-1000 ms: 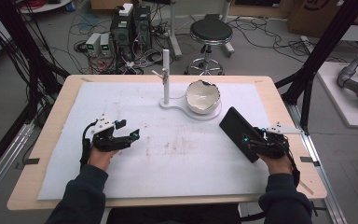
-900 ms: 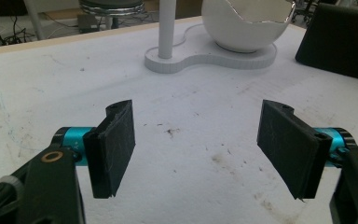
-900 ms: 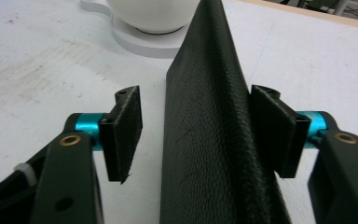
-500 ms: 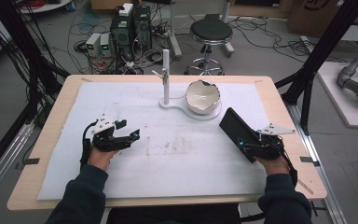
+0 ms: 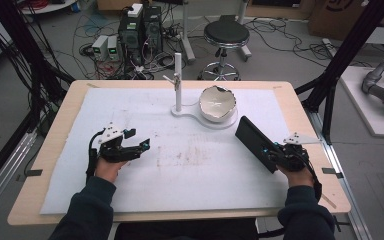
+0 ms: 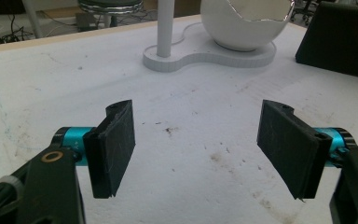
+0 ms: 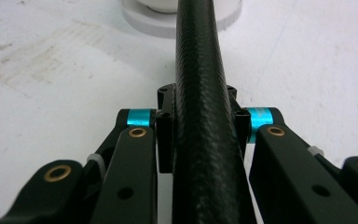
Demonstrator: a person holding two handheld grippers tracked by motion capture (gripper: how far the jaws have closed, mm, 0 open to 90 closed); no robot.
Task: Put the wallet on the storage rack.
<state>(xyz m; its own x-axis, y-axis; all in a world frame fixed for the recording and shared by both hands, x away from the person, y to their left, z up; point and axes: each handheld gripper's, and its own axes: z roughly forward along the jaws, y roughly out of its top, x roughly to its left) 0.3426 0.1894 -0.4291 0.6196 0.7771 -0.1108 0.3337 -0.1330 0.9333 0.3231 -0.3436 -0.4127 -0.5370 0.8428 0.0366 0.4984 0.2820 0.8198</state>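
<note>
Work in hand: right gripper (image 5: 269, 151) has a black case (image 5: 252, 142), flat and dark, by its near end.
Right fingers: have just been closing; in the right gripper view both pads press the case (image 7: 200, 116) from either side, so it is clamped.
Left gripper (image 5: 141, 146): rests on the mat, left of the stand and nearer the person; holds nothing.
Left fingers: wide apart, pads (image 6: 114, 144) facing each other over bare mat.
Case, place: right of the stand (image 5: 178, 82) and nearer the person, its far end pointing up toward the stand's base; whether it has left the mat I cannot tell.
Done so far: grasp looks made, judging by the pads seated on the case.
Left to do: lift and carry; likely target is the stand or its bowl (image 5: 218, 102), though that is a guess.
Bowl: white, rim chipped or cut away, seated on the stand's base just right of the post.
Surface: wooden table (image 5: 300, 107) covered by a white mat (image 5: 145, 112), scuffed and smudged brown in front of the stand.
Room: behind the stand a black stool (image 5: 225, 35), computer boxes (image 5: 142, 22) and tangled cables on a grey floor; dark frame struts at both sides.
</note>
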